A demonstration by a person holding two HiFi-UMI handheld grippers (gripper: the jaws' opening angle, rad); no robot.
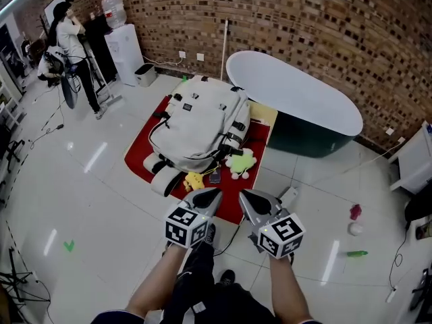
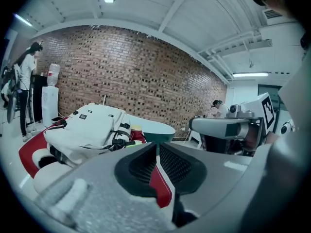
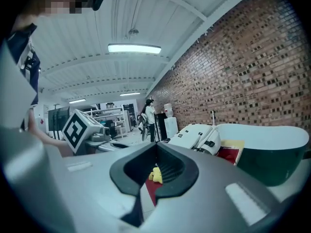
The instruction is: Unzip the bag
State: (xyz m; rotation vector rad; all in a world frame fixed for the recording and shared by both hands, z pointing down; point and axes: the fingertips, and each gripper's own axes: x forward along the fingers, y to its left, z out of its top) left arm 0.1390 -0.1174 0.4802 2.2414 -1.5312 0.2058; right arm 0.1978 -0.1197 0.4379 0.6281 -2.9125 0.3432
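The white bag point(image 1: 202, 120) lies on a red mat point(image 1: 138, 157) at frame centre, apart from both tools below — left tool point(image 1: 214, 194) barely parted and empty, right tool point(image 1: 244, 196) closed, empty.

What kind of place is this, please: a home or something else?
Probably a studio or laboratory hall, not a home: a bathtub stands free on the tiled floor beside a bare brick wall, a white backpack lies on a red mat, and a water dispenser stands at the wall.
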